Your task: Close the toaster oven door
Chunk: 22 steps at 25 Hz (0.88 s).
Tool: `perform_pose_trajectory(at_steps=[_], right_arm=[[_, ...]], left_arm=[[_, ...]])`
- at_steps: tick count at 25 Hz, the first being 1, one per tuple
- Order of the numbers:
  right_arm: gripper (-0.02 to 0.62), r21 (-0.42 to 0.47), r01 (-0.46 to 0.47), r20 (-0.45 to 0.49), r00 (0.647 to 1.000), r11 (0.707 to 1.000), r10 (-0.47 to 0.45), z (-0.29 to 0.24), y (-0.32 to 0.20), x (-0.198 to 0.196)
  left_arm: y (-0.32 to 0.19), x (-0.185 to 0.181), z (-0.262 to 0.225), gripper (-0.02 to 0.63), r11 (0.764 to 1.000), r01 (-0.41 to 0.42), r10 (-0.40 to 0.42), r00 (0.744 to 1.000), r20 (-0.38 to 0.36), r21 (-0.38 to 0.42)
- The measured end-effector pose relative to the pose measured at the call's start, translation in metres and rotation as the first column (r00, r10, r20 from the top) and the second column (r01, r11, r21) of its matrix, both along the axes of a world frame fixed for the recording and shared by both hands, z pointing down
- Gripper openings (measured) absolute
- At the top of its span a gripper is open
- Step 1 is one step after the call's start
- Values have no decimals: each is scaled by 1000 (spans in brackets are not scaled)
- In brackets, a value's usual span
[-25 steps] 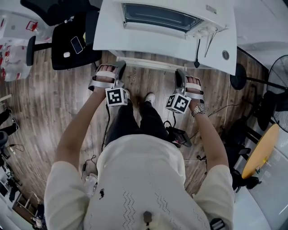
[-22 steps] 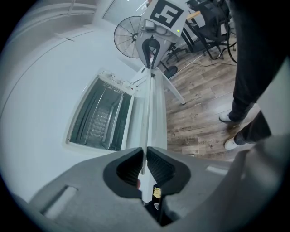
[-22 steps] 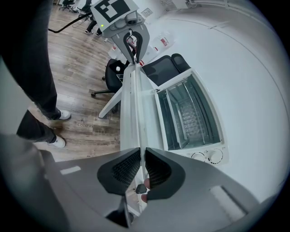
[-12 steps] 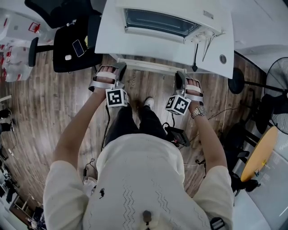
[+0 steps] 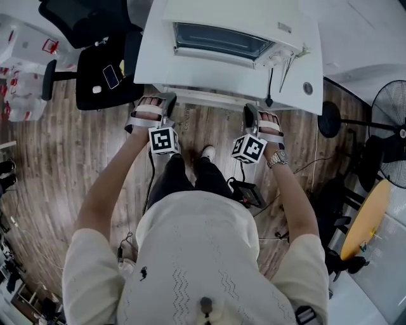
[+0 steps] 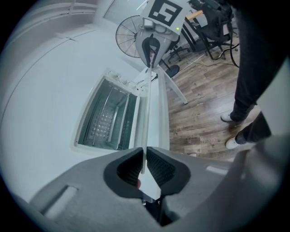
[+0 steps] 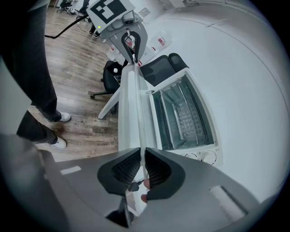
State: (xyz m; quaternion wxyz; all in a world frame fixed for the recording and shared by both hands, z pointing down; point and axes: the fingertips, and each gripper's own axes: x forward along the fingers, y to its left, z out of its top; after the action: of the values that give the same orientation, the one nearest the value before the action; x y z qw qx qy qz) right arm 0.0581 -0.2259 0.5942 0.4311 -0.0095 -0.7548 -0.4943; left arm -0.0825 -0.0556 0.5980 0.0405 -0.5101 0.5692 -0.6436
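- The left gripper (image 6: 145, 159) is clenched on a thin white strip, the free edge of the toaster oven door (image 6: 147, 113). The pads pinch it from both sides.
- Same on the other side: the right gripper (image 7: 142, 164) is clamped on that same edge near its other end. Each gripper view shows the far gripper at the end of the strip.
- So it's a two-handed hold on the door, one gripper towards each end.
- The door is open, swung out towards the person, with its held edge at about the front edge of the white table (image 5: 152, 60).
- Behind it the toaster oven (image 5: 244, 16) sits on the table, set back from the front edge. Its mouth is uncovered and the wire rack (image 6: 106, 120) inside is in plain sight. The knobs (image 7: 212, 156) sit at the right end of its front.
- My read on the step: the grasp is made and the closing swing has not finished, because the cavity is wide open.
- The next move, as I judge it, calls for both grippers to lift and push the edge together, in an arc about the hinge, up against the oven's front.
- Both ends need to travel evenly so the door doesn't twist, and the grip should hold until the door seats.
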Motion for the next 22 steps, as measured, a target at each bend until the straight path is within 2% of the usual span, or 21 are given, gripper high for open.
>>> perform_pose_trajectory(at_steps=[8, 22], right_arm=[[44, -7, 4, -16, 1000, 1000, -4, -6, -2, -2], [43, -18, 23, -43, 999, 1000, -24, -17, -7, -9]], left_arm=[[-1, -3, -9, 29, 999, 0, 1, 1000, 14, -39], [-6, -11, -17, 28, 998, 3, -2, 1000, 21, -59]])
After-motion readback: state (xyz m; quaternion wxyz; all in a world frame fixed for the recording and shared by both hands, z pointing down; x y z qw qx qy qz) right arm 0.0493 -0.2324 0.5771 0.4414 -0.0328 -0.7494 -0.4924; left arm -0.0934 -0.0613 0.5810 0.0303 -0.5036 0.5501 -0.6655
